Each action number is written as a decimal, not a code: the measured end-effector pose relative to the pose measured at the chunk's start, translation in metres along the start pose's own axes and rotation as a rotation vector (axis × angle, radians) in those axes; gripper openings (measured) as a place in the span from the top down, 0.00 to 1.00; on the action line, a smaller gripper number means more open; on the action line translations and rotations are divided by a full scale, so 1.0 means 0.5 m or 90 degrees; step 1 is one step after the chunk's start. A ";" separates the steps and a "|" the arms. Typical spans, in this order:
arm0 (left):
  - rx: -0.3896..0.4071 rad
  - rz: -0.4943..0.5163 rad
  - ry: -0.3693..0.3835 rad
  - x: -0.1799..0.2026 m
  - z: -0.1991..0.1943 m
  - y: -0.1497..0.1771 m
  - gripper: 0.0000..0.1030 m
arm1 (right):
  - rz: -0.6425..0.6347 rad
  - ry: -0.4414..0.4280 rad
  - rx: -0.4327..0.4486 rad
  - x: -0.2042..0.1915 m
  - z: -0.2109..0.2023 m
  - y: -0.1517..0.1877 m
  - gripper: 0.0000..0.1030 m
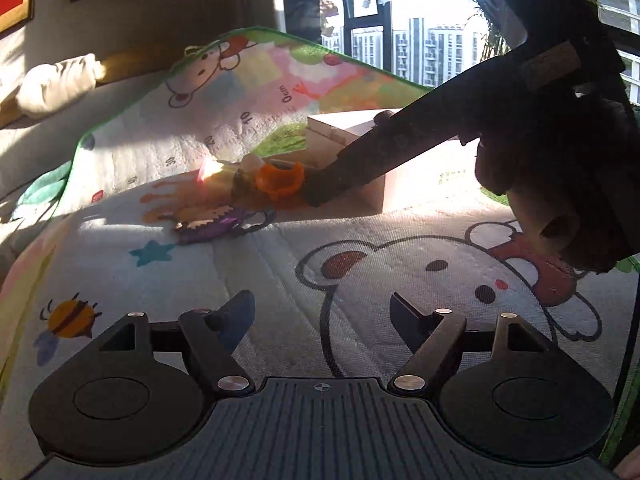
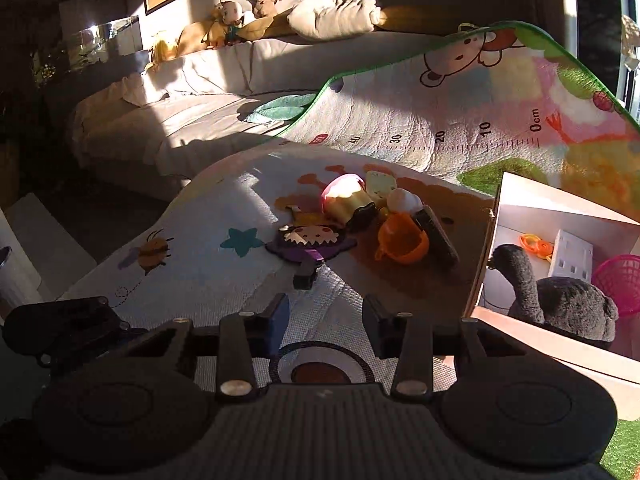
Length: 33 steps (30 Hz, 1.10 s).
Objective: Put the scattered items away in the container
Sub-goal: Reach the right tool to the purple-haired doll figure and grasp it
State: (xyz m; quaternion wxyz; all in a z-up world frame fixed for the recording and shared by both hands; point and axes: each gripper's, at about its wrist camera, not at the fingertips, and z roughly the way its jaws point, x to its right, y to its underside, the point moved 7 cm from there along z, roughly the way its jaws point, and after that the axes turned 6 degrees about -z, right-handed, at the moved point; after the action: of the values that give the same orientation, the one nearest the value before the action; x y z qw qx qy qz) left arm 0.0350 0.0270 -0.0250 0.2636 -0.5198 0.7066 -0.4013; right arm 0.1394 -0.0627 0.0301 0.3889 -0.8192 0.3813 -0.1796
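We are partway through. At the right edge of the right view, the box (image 2: pixel 560 208) already holds a grey plush (image 2: pixel 568 304), a pink basket (image 2: pixel 618 280) and more. A pile of toys (image 2: pixel 384 220) still waits mid-frame on the mat (image 2: pixel 200 272). Both grippers, left (image 1: pixel 322 306) and right (image 2: pixel 326 314), stand spread and empty.

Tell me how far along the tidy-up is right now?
Partly done. The box already holds a grey plush, a pink basket, a white block and an orange piece. Both the left tongs and right tongs are empty. Still on the mat: the orange cup, cupcake toy, purple figure and neighbours.
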 end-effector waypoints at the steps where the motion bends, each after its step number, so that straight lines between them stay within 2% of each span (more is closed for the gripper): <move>1: 0.001 -0.005 -0.010 -0.011 -0.006 0.000 0.11 | -0.008 0.003 -0.005 -0.008 0.026 -0.007 0.61; 2: 0.001 -0.009 -0.015 -0.020 -0.011 0.000 0.09 | -0.016 0.008 -0.009 -0.014 0.047 -0.012 0.61; 4: -0.002 -0.020 -0.018 -0.037 -0.024 0.002 0.08 | -0.025 0.009 -0.018 -0.023 0.085 -0.018 0.69; 5: -0.004 -0.025 -0.017 -0.044 -0.029 0.001 0.07 | -0.028 0.006 -0.023 -0.026 0.097 -0.018 0.84; 6: -0.005 -0.029 -0.015 -0.049 -0.033 0.002 0.07 | -0.027 0.002 -0.028 -0.027 0.105 -0.019 0.89; 8: -0.005 -0.038 -0.009 -0.057 -0.040 0.002 0.06 | -0.025 -0.001 -0.019 -0.029 0.101 -0.020 0.89; 11: -0.008 -0.052 0.000 -0.062 -0.042 0.003 0.05 | -0.035 -0.012 -0.004 -0.036 0.043 0.001 0.89; 13: -0.007 -0.056 0.008 -0.056 -0.045 0.001 0.05 | -0.035 -0.024 -0.008 -0.039 -0.008 0.032 0.89; 17: -0.004 -0.047 0.024 -0.035 -0.039 -0.017 0.03 | -0.031 -0.031 -0.035 -0.033 -0.136 0.140 0.89; 20: -0.004 -0.029 0.031 -0.009 -0.027 -0.034 0.03 | -0.025 0.004 -0.053 -0.013 -0.204 0.212 0.89; 24: -0.005 -0.008 0.053 0.042 -0.010 -0.055 0.03 | 0.012 0.087 -0.048 0.050 -0.281 0.279 0.89; 25: -0.007 -0.002 0.061 0.057 -0.006 -0.059 0.03 | 0.013 0.120 -0.043 0.067 -0.294 0.289 0.88; 28: -0.015 0.020 0.071 0.092 0.007 -0.064 0.03 | 0.001 0.284 -0.028 0.141 -0.318 0.303 0.85; 29: -0.018 0.025 0.071 0.099 0.012 -0.065 0.03 | 0.003 0.320 -0.021 0.159 -0.323 0.302 0.81; 31: -0.026 0.032 0.067 0.107 0.023 -0.066 0.03 | 0.025 0.328 0.005 0.178 -0.333 0.297 0.70; 32: -0.031 0.033 0.062 0.108 0.028 -0.065 0.03 | 0.034 0.311 0.021 0.178 -0.335 0.292 0.61; 33: -0.037 0.034 0.056 0.107 0.034 -0.064 0.02 | 0.037 0.293 0.031 0.174 -0.333 0.287 0.49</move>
State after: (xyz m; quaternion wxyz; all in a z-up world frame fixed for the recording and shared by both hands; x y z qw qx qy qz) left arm 0.0479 -0.0333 -0.0051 0.2276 -0.4899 0.7425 -0.3962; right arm 0.0274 -0.2708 0.0245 0.3163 -0.7356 0.4791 -0.3596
